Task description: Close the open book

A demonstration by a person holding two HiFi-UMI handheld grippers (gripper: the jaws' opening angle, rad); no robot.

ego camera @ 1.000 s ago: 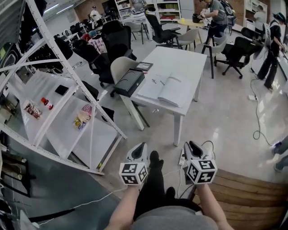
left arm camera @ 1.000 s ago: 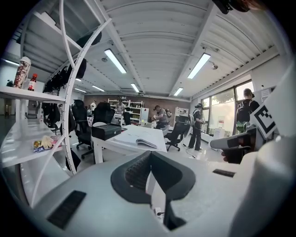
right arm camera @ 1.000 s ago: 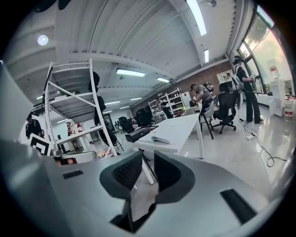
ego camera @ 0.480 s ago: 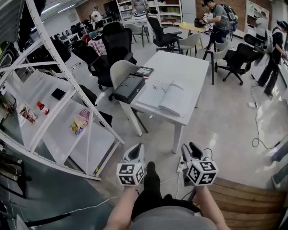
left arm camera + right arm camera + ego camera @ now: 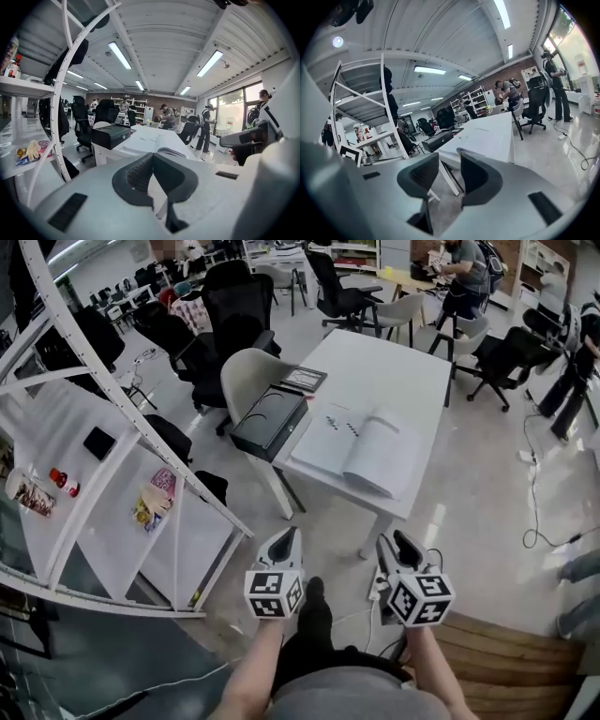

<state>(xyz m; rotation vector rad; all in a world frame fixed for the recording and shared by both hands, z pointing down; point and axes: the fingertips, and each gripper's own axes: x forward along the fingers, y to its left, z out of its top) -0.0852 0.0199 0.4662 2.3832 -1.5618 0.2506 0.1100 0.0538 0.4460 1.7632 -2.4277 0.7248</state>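
Far left: white shelf rack (image 5: pixel 141 465), off the desk (image 5: pixel 394 362)

Left gripper (image 5: pixel 288 545): jaws clenched together, nothing between them. It hangs over the floor, short of the desk's near edge, marker cube up, nose aimed forward and slightly down. The forearm comes up from the bottom of the head view

Black box (image 5: pixel 270 418): on the desk's near left corner, overhanging the left edge

Open book (image 5: pixel 361 448): lies flat, pages up, along the desk's near edge, between the middle and the near right corner, just right of the box. It's ahead of both grippers and well apart from them, nothing touching it

Right gripper (image 5: pixel 398 549): jaws apart and have just been opening, empty gap between the pads. Same pose as the left, level with it, the person's dark leg and shoe between the two
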